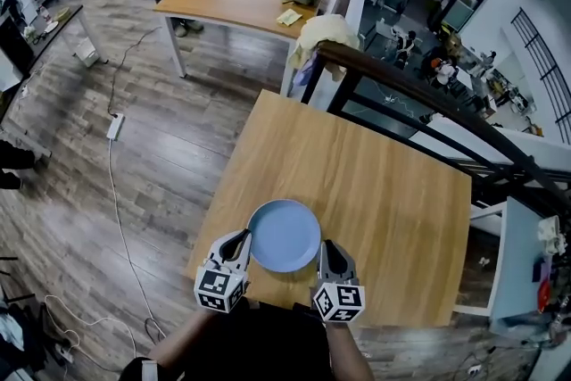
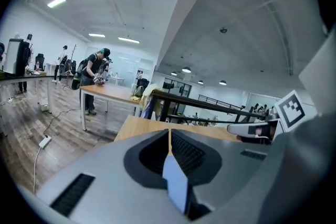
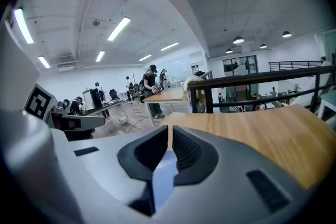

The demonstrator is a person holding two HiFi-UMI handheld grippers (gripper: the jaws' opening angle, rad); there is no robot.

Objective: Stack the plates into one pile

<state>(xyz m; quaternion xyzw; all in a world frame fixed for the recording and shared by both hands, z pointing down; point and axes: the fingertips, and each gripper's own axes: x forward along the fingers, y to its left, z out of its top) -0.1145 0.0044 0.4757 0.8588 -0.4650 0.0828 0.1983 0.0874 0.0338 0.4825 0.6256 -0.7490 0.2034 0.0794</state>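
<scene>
Between your claws hangs the round light-blue plate [image 1: 284, 235] over the wooden desk [image 1: 384, 183]; your left claw [image 1: 244, 238] pinches its left rim, your right claw [image 1: 326, 249] its right rim.

The wooden table [image 1: 384, 192] lies open across the middle and right of the head view, leaving broad room beyond the blue plate [image 1: 284, 235]. That plate fills the gap between the left gripper [image 1: 244, 238] and the right gripper [image 1: 325, 249] at lower centre. A black railing [image 1: 428, 103] bars the table's far edge at upper right, and a draped cloth [image 1: 326, 31] caps its upper end.
</scene>
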